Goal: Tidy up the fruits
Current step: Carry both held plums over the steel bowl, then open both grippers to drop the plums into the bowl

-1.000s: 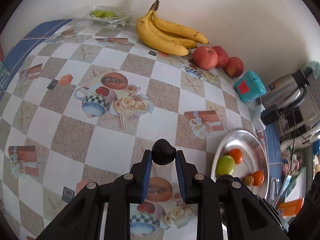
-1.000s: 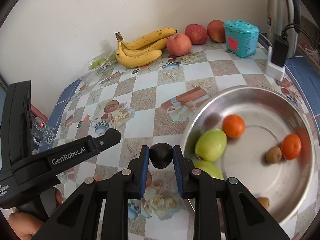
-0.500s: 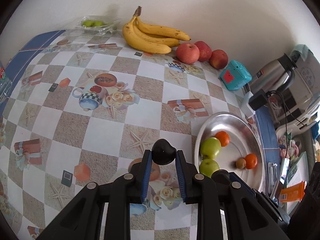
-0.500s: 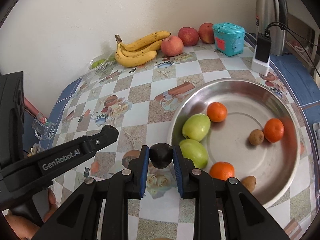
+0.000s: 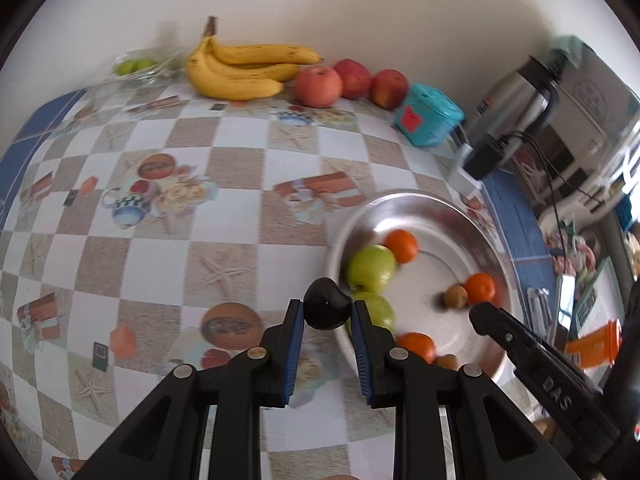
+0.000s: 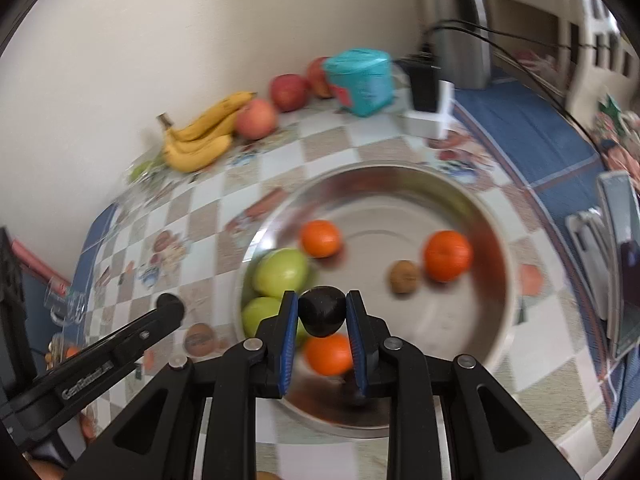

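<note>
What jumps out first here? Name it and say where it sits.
Each gripper is shut on a small dark fruit: the left gripper on its dark fruit beside the bowl's rim, the right gripper on its dark fruit above the bowl. The steel bowl holds oranges and green apples. Against the wall lie bananas and red apples.

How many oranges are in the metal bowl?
3: one orange beside the upper green apple, one right of the kiwi, one nearest the camera. Others may be hidden.
</note>
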